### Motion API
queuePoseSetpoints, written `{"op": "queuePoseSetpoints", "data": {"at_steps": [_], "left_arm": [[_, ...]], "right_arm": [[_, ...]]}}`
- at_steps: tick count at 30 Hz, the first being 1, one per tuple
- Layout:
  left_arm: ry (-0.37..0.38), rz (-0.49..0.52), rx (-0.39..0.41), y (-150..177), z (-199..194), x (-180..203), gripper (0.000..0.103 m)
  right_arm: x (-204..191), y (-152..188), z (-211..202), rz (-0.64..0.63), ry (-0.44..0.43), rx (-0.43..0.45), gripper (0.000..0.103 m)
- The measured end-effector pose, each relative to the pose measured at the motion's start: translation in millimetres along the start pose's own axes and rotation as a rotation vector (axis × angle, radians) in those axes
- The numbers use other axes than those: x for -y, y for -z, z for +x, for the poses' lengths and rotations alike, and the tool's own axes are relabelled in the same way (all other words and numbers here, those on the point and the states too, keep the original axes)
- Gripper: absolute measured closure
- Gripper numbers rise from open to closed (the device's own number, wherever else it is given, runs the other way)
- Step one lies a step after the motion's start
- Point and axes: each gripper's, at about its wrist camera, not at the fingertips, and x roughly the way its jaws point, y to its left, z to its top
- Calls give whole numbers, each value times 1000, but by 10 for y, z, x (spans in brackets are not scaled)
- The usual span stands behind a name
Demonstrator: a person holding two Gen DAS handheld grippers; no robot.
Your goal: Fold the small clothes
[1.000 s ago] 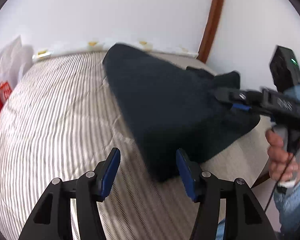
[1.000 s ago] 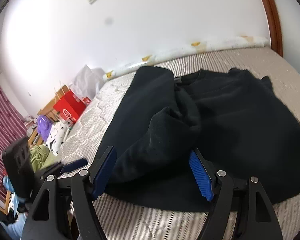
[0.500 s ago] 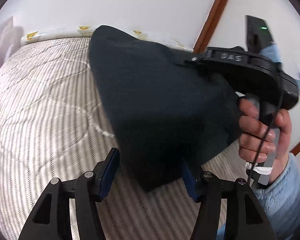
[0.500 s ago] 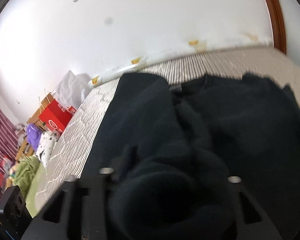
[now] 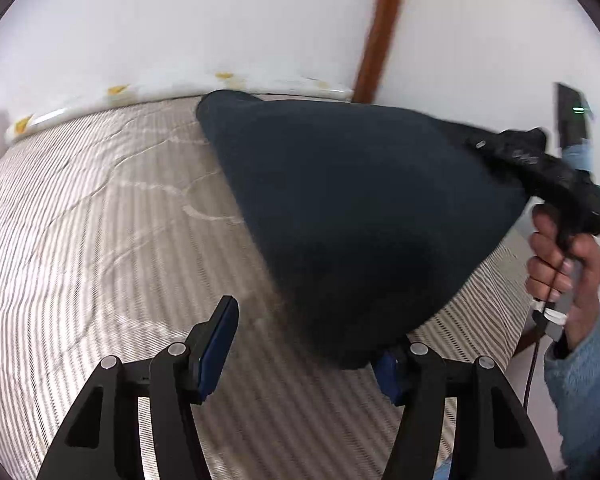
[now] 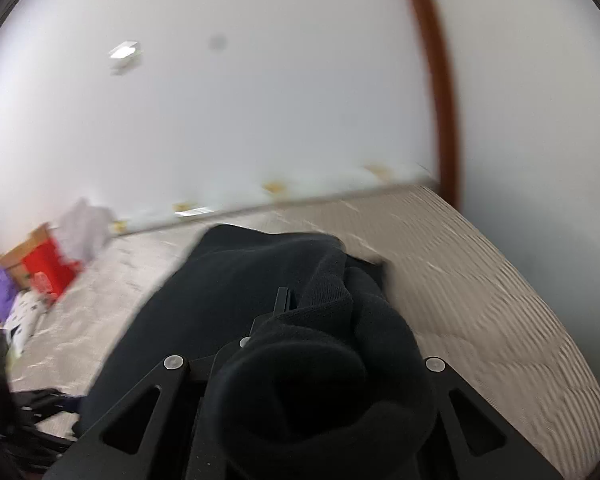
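A dark navy sweater [image 5: 352, 208] lies partly lifted over the striped mattress [image 5: 100, 240]. My right gripper [image 5: 496, 148] is shut on a bunched fold of the sweater [image 6: 324, 360] and holds it raised at the right side. The cloth hides its fingertips in the right wrist view. My left gripper [image 5: 304, 344] is open just above the mattress, with the sweater's hanging lower edge over its right finger. Its left finger [image 5: 216, 340] is clear of the cloth.
The white wall and a brown wooden post [image 5: 376, 28] stand behind the bed. A red bag [image 6: 48, 268], a white bag and other clutter sit beside the bed's far left end. The mattress edge [image 5: 516, 304] falls away at the right.
My right gripper closed on a fold of the sweater and lifted it up and to the right. The left gripper stayed open near the sweater's lower edge.
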Motion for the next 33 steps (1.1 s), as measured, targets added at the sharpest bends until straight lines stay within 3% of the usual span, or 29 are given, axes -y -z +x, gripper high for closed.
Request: {"op": "queuePoseSetpoints", "data": {"at_steps": [4,6,8,10,12,15,17,18,22,29,33], "left_arm": [[-47,28,1,-54,93,148,45],[-34,-2,-1,-95,111,138,47],[-9,-30,4,-120,105,116,57],[11,-43,11,-186,157,58,65],[-6,-41,30,-122,91,114,70],[-13,-51,57,-175,91,116,80],[-20,-55,64,-211,56,69,82],[-31,-56,73,-186,-37,68,83],[-75,-115,98,-233,-188,-243,84],[-191,-227,121,-207,-414,-1105,85],[-213,-278,103,-135,-470,-1417,84]], "right_arm": [[388,208,186,102,6,-111,87],[404,257,135,100,25,-120,77],[431,282,2,89,65,-87,51],[487,294,-54,96,139,-75,41],[603,338,-45,129,160,-99,37],[719,452,136,187,144,-206,39],[675,473,203,213,87,-211,76],[627,457,231,220,53,-213,77],[279,362,363,179,55,-208,81],[-537,229,744,127,-79,-234,82],[-1015,168,894,80,-160,-247,82]]}}
